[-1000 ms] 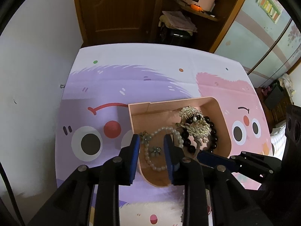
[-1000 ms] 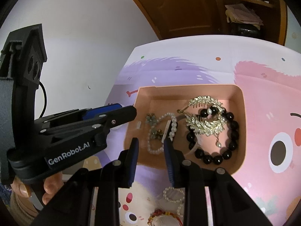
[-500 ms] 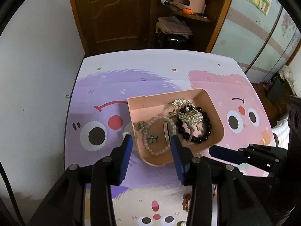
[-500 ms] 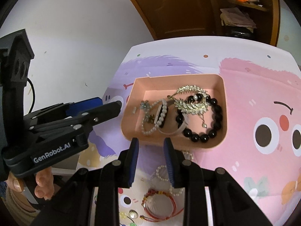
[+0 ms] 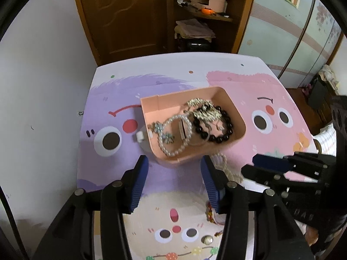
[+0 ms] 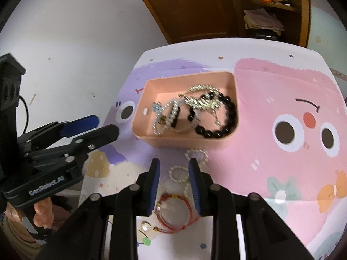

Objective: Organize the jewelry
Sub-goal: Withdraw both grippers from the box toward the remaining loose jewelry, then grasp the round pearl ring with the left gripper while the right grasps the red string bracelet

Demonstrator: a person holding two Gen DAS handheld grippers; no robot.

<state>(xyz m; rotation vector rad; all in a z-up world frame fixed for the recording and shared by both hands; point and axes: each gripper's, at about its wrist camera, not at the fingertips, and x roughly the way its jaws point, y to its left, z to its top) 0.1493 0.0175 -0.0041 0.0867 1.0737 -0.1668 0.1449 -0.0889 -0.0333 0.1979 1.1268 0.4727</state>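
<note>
Pink tray (image 5: 236,117) on bench (image 5: 121,171), holding black bead bracelet (image 5: 219,137); left gripper (image 5: 174,184) fingers just opening, spread, empty; right gripper (image 6: 174,186) fingers apart, nothing gripped, above pearl bracelet (image 6: 177,173).

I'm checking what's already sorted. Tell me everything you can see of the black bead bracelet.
The black bead bracelet is a closed ring of round, glossy black beads that look like polished stone or glass. It lies flat in the right part of the pink plastic tray, with a gold filigree hair comb resting over its far edge. Neither tool touches it.
</note>
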